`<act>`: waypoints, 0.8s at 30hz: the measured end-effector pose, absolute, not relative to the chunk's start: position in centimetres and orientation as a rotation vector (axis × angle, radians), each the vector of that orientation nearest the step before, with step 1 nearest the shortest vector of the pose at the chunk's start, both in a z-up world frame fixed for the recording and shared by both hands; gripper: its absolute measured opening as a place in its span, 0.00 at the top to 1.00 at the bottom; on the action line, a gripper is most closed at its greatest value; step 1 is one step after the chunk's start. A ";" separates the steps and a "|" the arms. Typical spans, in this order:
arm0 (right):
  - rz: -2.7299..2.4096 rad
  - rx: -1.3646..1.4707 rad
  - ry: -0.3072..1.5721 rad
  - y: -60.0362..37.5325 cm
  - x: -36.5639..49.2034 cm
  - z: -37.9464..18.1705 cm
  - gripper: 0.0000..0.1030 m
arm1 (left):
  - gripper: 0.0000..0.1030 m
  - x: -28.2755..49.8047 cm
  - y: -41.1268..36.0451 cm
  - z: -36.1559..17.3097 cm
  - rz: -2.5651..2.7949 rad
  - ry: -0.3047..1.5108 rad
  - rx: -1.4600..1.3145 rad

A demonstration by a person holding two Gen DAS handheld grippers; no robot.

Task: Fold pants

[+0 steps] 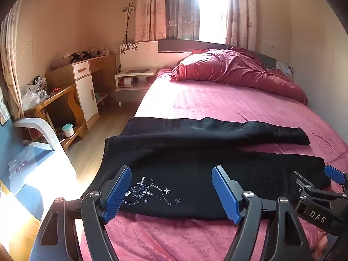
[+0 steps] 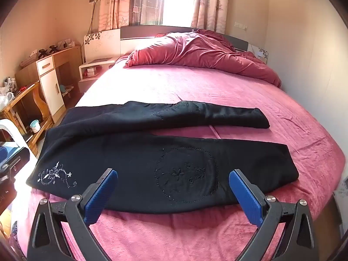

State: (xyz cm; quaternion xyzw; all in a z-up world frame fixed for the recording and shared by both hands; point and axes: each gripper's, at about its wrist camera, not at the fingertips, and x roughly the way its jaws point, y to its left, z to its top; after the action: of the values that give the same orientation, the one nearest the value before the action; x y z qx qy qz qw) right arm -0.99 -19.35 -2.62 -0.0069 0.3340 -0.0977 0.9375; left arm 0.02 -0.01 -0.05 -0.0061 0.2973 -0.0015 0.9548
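Note:
Black pants (image 1: 195, 158) (image 2: 152, 158) lie spread across the pink bed (image 1: 217, 100) (image 2: 195, 87), waist at the left, both legs running to the right with a gap between them. A white flower embroidery (image 1: 148, 192) (image 2: 56, 175) marks the near leg by the waist. My left gripper (image 1: 171, 192) hovers open over that near leg's waist end, nothing between its blue pads. My right gripper (image 2: 173, 194) stands open above the near leg's stitched circle (image 2: 187, 174), also holding nothing. The right gripper's tip (image 1: 319, 187) shows at the right edge of the left wrist view.
A red quilt (image 1: 239, 69) (image 2: 202, 52) is bunched at the head of the bed. Left of the bed stand a nightstand (image 1: 134, 80), a wooden desk with a cabinet (image 1: 82, 80) (image 2: 50, 82) and a white chair (image 1: 43, 134). A wall runs along the bed's right side.

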 end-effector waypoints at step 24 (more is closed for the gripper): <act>-0.191 -0.037 0.659 -18.4 -1.4 -2.5 0.00 | 0.24 0.4 0.6 -1.0 0.015 0.655 -0.045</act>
State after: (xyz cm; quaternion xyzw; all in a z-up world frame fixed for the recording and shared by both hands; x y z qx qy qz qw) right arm -1.38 -18.39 -2.52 -0.0184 0.3233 -0.0938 0.9415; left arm 0.44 0.61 -0.98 -0.0220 0.3215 0.0073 0.9466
